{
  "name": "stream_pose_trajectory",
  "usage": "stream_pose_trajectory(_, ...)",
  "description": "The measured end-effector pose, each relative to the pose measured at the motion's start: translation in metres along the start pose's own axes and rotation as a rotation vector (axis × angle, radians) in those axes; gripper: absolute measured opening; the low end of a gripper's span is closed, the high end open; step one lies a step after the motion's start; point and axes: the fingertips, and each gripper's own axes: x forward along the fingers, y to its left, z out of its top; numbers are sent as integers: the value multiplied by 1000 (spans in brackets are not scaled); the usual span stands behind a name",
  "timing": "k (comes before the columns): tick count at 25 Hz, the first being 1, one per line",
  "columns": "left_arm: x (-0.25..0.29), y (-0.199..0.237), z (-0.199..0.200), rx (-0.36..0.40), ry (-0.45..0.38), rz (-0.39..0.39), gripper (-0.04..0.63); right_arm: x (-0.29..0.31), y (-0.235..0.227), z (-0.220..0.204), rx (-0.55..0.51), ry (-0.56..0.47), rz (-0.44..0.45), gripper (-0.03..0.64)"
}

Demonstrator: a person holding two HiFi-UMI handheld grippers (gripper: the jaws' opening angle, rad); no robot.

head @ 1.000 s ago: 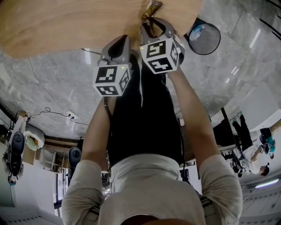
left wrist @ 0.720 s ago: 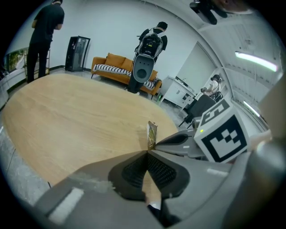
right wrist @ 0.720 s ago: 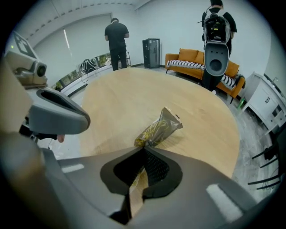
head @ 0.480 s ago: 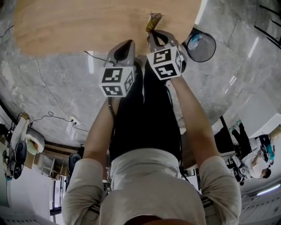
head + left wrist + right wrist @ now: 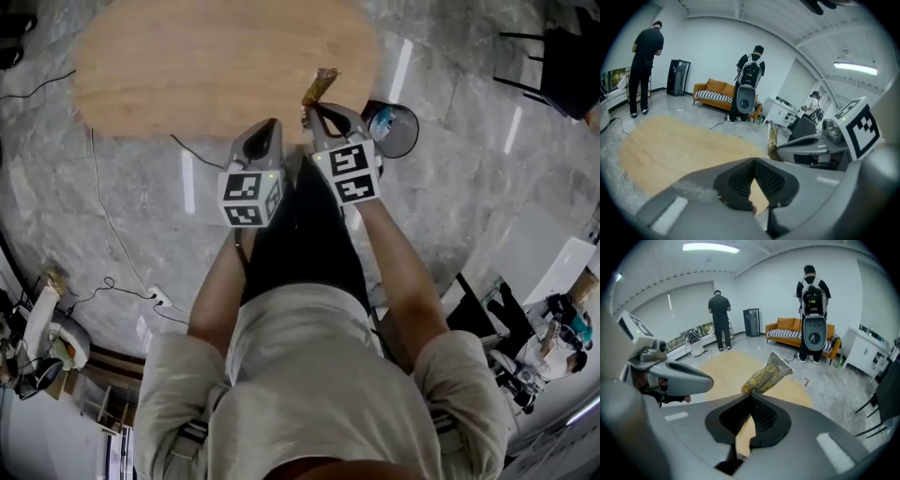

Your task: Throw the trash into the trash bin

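Two grey hand-held grippers hang side by side above the near right edge of a round light-wood table [image 5: 206, 66], the left gripper [image 5: 270, 127] just beside the right gripper [image 5: 314, 108]. The right gripper's jaws are clamped on one end of a crinkled gold-and-clear plastic wrapper [image 5: 768, 373], which sticks out past the tips toward the far side, over the tabletop's edge. The left gripper's jaws are pressed together with nothing between them. A round black trash bin [image 5: 412, 141] stands on the grey marble floor [image 5: 469, 187] just right of the table and of the right gripper, with something clear and bluish lying inside it.
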Motion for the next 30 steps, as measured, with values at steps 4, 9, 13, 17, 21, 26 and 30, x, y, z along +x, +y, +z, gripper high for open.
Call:
stream_pose_trajectory(4,-39,-22,40,32,-45,-55,18,-57,17,42,-68,-57,-41,8)
stream_pose_trajectory(9,-64,-62,62,76,-108,-129,18,-106,21,46,-69,-63,-110,8)
stream_pose_trajectory(13,-78,-80,61,92,-102,-159,18,-129,22,48,9,-100,-152,8)
stream_pose_trajectory(17,-84,-102,62,132,-105,-167,18,-147,16,46,43,-135,-156,8)
stream_pose_trajectory(21,-82,-138,62,186,-103,-196,18,-172,-6,26,90,-157,-187,8)
stream_pose_trajectory(26,-52,-201,50,219,-84,-243,18,-212,-48,-14,146,-159,-236,8)
stream_pose_trajectory(30,-25,-263,34,243,-59,-272,18,-257,-92,-51,203,-184,-286,8)
